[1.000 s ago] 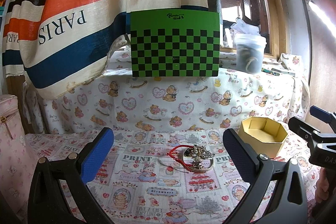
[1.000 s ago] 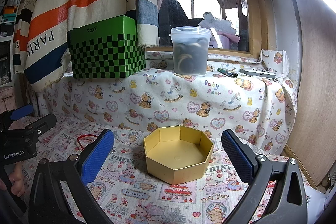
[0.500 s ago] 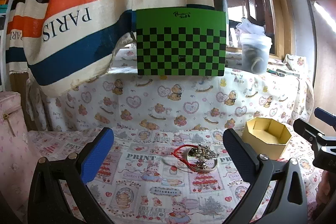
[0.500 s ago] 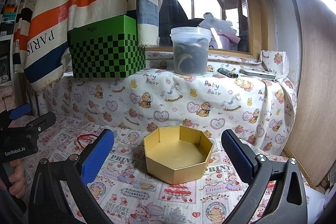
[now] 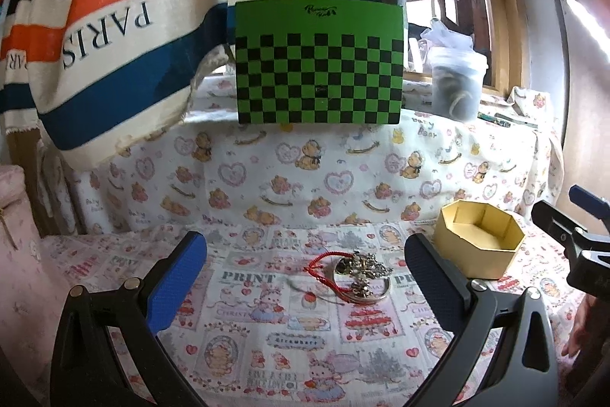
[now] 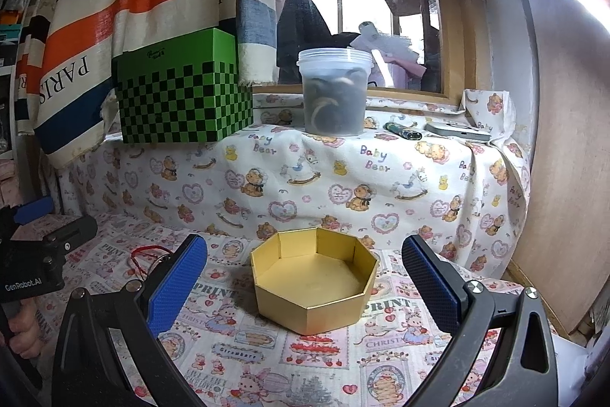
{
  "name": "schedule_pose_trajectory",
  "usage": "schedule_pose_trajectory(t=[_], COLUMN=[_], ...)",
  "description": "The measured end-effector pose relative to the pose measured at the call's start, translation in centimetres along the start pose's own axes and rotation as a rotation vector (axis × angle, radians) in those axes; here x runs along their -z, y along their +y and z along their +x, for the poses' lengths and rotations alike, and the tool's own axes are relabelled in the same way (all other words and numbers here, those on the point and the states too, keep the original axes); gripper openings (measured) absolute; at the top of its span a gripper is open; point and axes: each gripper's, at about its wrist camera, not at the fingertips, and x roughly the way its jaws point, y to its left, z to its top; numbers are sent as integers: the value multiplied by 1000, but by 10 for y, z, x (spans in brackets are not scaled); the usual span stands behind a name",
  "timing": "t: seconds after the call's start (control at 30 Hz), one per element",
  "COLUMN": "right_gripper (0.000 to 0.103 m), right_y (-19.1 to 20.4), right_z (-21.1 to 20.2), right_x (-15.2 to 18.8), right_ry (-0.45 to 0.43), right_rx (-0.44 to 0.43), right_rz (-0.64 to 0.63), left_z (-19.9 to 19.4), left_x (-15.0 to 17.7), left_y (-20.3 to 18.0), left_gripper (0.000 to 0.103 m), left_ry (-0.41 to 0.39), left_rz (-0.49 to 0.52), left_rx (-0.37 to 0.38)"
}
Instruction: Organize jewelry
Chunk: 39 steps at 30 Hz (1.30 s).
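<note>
We see the tangled red-cord and metal jewelry pile (image 5: 352,275) unsorted at centre frame, the yellow octagonal cardboard box (image 6: 315,279) empty, left gripper (image 5: 305,283) and right gripper (image 6: 305,281) both wide, holding nothing.

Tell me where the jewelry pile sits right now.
In the left wrist view the jewelry pile lies on the printed cloth, ahead between the open left gripper's fingers, left of the empty gold box.

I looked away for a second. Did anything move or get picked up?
Only the left tool moved, drawing back from the tangled jewelry pile with the red cord. Nothing was grasped. The pile, the empty gold octagonal box and the open right tool stayed put.
</note>
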Motion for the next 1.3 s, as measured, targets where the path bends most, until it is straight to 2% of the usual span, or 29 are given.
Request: schedule_pose_trajectory(t=[0.33, 0.47, 0.57, 0.67, 0.77, 0.8, 0.87, 0.93, 1.1, 1.23, 1.3], right_gripper=[103, 103, 103, 103, 102, 99, 98, 97, 79, 69, 60], right_y=[2, 4, 2, -7, -14, -14, -12, -3, 36, 68, 90], right_z=[-1, 2, 5, 13, 17, 15, 15, 17, 42, 65, 79], right_x=[0, 0, 1, -1, -8, -11, -15, -19, -26, -25, -22], right_ry=[0, 32, 58, 113, 145, 140, 149, 183, 325, 382, 423], right_rx=[-9, -15, -71, -121, -117, -118, -123, -161, -300, -348, -384], right_rz=[-11, -40, -50, 0, 32, 37, 36, 33, 32, 8, -29], left_z=[6, 9, 13, 17, 17, 16, 16, 18, 25, 32, 34], left_x=[1, 1, 0, -1, -4, -5, -8, -10, -12, -10, -9], left_y=[10, 14, 19, 25, 31, 31, 33, 39, 61, 78, 86], left_gripper=[103, 103, 103, 103, 103, 103, 103, 103, 103, 103, 103], left_ry=[40, 50, 61, 69, 70, 66, 64, 81, 113, 141, 149], left_rz=[-36, -51, -74, -88, -73, -60, -42, -66, -164, -229, -256], left_rx=[0, -6, -15, -30, -19, -26, -42, -29, -32, -61, -74])
